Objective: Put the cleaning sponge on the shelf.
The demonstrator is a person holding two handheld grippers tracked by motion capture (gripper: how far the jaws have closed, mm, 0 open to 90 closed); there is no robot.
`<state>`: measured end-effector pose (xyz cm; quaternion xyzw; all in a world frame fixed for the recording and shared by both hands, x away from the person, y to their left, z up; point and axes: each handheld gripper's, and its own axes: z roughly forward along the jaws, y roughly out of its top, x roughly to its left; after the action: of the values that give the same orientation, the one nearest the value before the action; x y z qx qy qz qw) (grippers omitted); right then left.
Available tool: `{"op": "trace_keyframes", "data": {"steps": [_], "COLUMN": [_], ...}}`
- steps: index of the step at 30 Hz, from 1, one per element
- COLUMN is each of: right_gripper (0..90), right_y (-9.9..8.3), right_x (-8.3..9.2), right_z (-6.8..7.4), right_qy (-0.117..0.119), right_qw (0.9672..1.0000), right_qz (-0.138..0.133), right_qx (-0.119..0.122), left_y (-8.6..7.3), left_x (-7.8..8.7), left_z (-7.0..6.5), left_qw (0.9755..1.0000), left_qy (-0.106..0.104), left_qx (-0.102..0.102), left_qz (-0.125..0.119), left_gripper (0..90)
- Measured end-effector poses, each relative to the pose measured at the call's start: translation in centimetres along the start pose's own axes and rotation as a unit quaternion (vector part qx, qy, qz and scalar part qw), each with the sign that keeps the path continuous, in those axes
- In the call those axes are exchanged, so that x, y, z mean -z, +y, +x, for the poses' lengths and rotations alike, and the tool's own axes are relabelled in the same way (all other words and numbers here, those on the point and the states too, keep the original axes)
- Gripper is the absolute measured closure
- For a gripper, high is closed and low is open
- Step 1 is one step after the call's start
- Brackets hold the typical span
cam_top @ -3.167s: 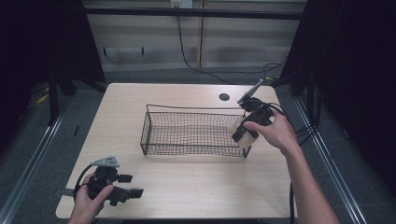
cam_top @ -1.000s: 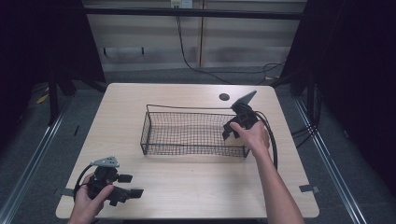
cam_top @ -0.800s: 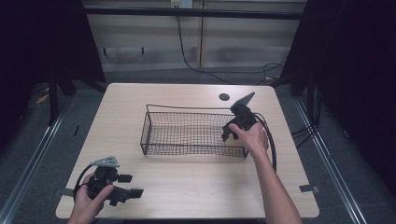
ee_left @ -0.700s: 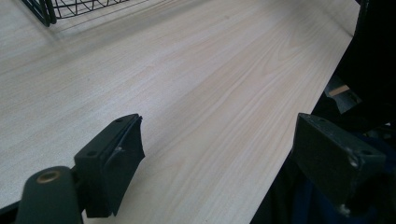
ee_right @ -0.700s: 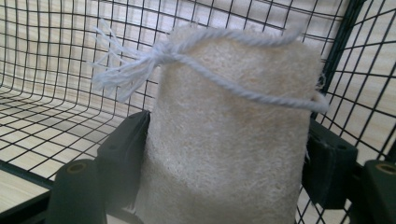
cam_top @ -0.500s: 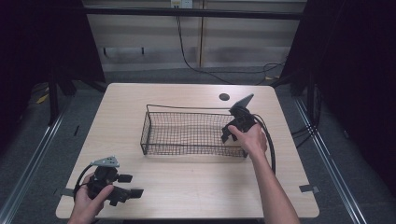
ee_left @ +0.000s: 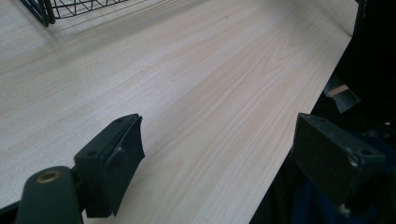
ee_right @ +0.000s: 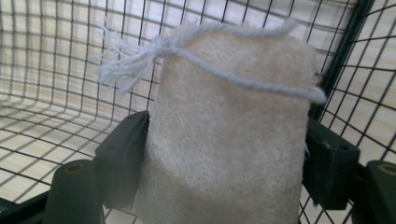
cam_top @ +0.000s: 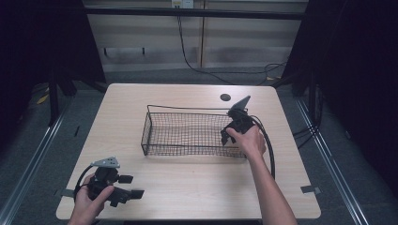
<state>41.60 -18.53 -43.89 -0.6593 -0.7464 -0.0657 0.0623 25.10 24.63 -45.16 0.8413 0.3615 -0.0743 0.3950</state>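
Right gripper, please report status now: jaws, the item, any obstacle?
Right gripper inside wire basket, jaws just opening, against loofah pad both sides. Left gripper open over table. No obstacle seen.

Two matte black two-jaw grippers, left [cam_top: 123, 188] and right [cam_top: 229, 135], carry grey three-cornered plates, brass-coloured rivets, blocky pads and looping black cables.

This looks like a lab or recording booth rather than a home. A plain light-wood desk [cam_top: 187, 187] stands on grey carpet [cam_top: 42, 154] between metal floor rails [cam_top: 28, 164], with black curtains [cam_top: 356, 70] at both sides. Cables [cam_top: 197, 65] hang from a wall socket, probably, on the panelled back wall [cam_top: 141, 42].
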Motion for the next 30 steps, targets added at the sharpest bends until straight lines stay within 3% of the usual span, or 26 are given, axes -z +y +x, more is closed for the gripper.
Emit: {"op": "trace_keyframes", "data": {"steps": [13, 30], "right_gripper": [26.1, 25.6], "right_y": [0.33, 0.05], "right_x": [-0.68, -0.41], "right_z": [0.44, 0.47], "right_qy": [-0.022, -0.029], "right_qw": [0.9998, 0.9996], "right_qz": [-0.002, 0.008], "right_qx": [-0.002, -0.002], "left_y": [0.00, 0.01], "left_x": [0.06, 0.04], "left_z": [0.04, 0.03], "left_qw": [1.0000, 1.0000], "left_qy": [-0.001, -0.001], "left_qx": [-0.001, -0.001], "left_qz": [-0.002, -0.001], "left_gripper": [16.3, 16.3]}}
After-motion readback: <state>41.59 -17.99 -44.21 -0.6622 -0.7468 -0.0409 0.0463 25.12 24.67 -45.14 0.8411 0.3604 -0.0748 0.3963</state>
